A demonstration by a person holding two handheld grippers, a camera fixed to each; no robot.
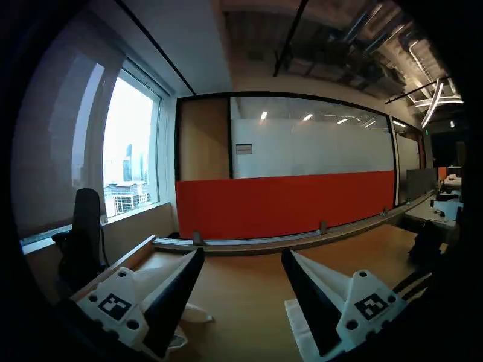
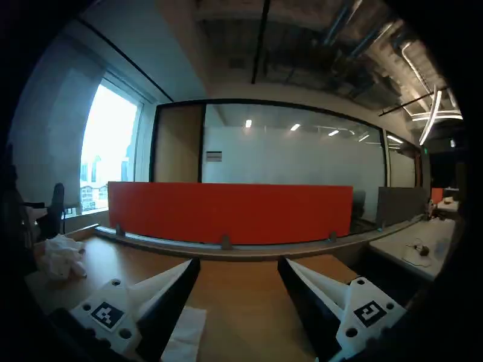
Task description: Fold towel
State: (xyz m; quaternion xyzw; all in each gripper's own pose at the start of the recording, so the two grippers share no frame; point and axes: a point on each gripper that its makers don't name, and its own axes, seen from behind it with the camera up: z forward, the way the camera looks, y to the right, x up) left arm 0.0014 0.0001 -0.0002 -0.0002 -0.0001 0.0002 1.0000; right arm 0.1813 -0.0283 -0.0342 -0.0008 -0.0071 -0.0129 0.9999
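My left gripper [image 1: 243, 271] is open above the wooden desk [image 1: 241, 301], nothing between its fingers. A white towel edge [image 1: 296, 326] lies flat under its right finger, and a bit of white cloth [image 1: 196, 314] pokes out beneath its left finger. In the right gripper view my right gripper [image 2: 238, 277] is also open and empty over the desk [image 2: 247, 301]. A flat white towel corner [image 2: 184, 335] lies below its left finger. A crumpled white cloth [image 2: 60, 256] sits on the desk at far left.
A red divider panel [image 1: 284, 205] runs along the desk's far edge [image 2: 229, 211]. A black office chair [image 1: 81, 238] stands at the left by the window. Another desk [image 2: 422, 244] with small items lies to the right.
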